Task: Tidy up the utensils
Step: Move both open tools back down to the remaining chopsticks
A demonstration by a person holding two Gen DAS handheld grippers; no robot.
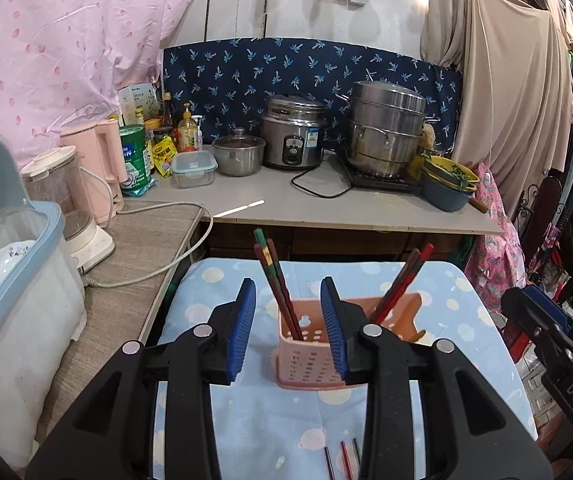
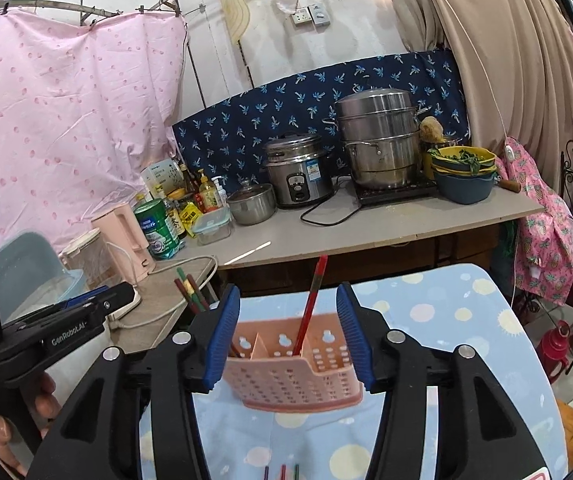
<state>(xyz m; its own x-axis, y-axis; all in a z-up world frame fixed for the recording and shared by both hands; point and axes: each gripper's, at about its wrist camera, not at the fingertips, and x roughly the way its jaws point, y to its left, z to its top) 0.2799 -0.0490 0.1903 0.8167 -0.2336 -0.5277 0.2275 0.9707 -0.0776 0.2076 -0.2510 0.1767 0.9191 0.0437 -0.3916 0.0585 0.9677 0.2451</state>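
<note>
Nearest the lens, three loose chopstick ends lie on the blue dotted cloth at the near edge of the worktop, between the two arms of the left gripper. Its blue-padded fingers stand apart, nothing pressed between them; the pink perforated utensil holder sits on the cloth just beyond, framed in the gap.

At the holder's left end a bundle of red and green chopsticks stands leaning to the left. At its right end a second bundle of dark red chopsticks leans to the right.

The right gripper also has its fingers spread and empty, with the holder between the pads and touching neither. From this side one red chopstick stands nearly upright in the right compartment, and the left bundle shows behind the left finger.

Behind the cloth runs a grey counter carrying a pink kettle, a green tin, a rice cooker and a stacked steel steamer.
</note>
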